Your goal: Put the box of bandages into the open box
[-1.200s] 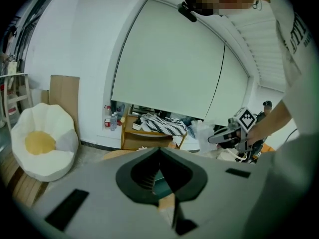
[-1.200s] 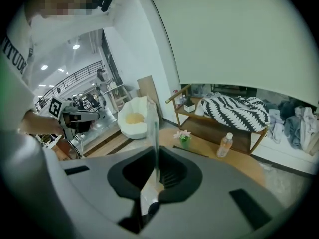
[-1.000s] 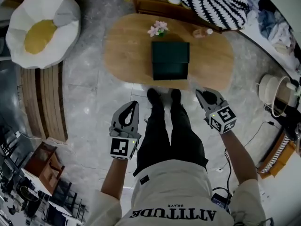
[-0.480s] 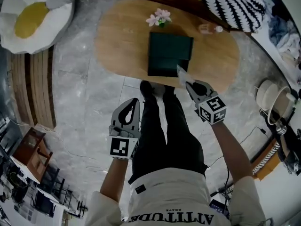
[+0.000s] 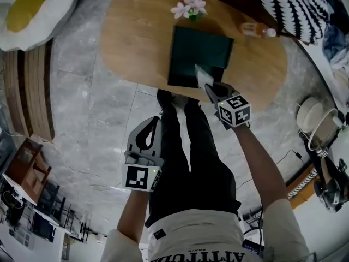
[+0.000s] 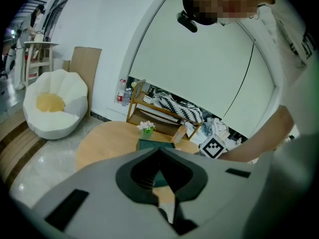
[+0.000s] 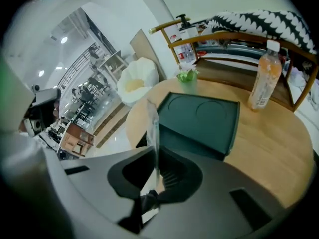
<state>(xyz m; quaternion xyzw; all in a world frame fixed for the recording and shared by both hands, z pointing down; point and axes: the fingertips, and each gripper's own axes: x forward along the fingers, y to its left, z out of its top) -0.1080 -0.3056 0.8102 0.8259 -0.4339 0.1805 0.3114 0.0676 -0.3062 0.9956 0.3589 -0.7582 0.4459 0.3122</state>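
On an oval table [image 5: 136, 42] of pale wood grain, a dark green open box [image 5: 199, 53] sits square at the middle, its matt top pressed with two shallow circles. The right gripper [image 5: 211, 90] reaches in over the tabletop's near edge, its jaws closed almost together on the box of bandages [image 5: 203, 76], a thin, flat, pale pack held on edge. The pack hangs in the air at the open box's near right corner. The left gripper [image 6: 159, 151] hangs low over the grey marbled floor [image 5: 98, 119] beside the person's dark trouser leg, well short of the table, with its tips meeting on nothing. Each gripper carries a cube with black-and-white square markers.

At the tabletop's far edge stands a small pot of pink flowers [image 5: 189, 7]. Toward the far right edge stands a clear plastic bottle [image 7: 262, 76] of orange drink with a white cap, its label too small to read. The bold lettering on the white shirt [image 5: 196, 233] is cut off by the frame.
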